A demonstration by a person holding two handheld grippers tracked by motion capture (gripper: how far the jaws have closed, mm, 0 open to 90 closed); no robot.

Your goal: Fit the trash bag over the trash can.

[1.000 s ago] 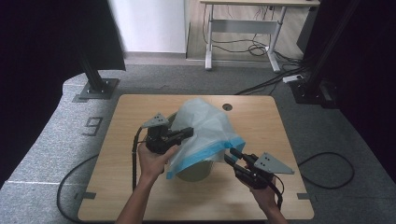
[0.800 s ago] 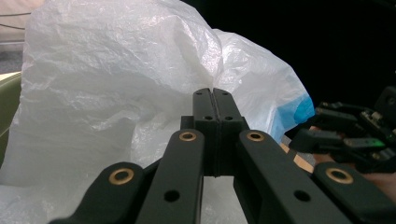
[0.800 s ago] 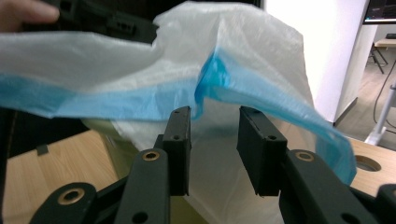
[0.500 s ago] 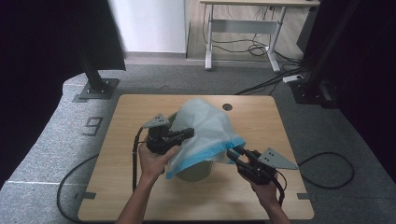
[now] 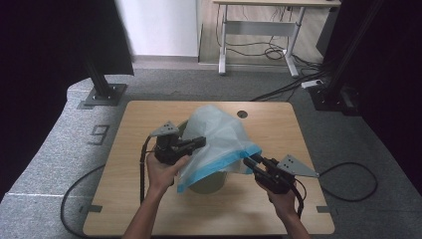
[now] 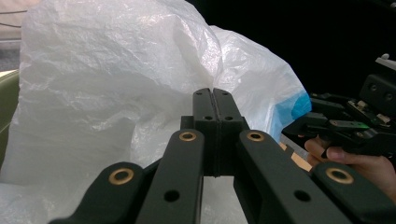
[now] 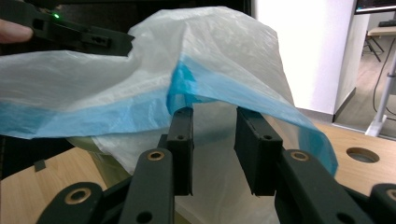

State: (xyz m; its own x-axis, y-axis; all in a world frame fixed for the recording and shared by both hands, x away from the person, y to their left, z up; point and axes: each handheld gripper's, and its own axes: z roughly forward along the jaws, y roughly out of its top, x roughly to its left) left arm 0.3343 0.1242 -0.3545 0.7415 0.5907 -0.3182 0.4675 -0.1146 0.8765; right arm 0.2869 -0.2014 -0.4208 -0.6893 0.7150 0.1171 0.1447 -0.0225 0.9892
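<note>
The translucent white plastic bag with a blue hem (image 5: 219,142) drapes over the olive-green round bin (image 5: 209,183), hiding its rim and inside. In the left gripper view the bag's top and left run past the picture's edge, and whether film lies between the left gripper (image 6: 215,109)'s pressed jaws cannot be told. In the right gripper view the hem covers the jaw tips of the right gripper (image 7: 214,122).

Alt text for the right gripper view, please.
The right gripper points its two black jaws, set apart, at the blue-banded edge of a white plastic bag draped over an olive bin on a wooden table. The left gripper crosses the upper left.
</note>
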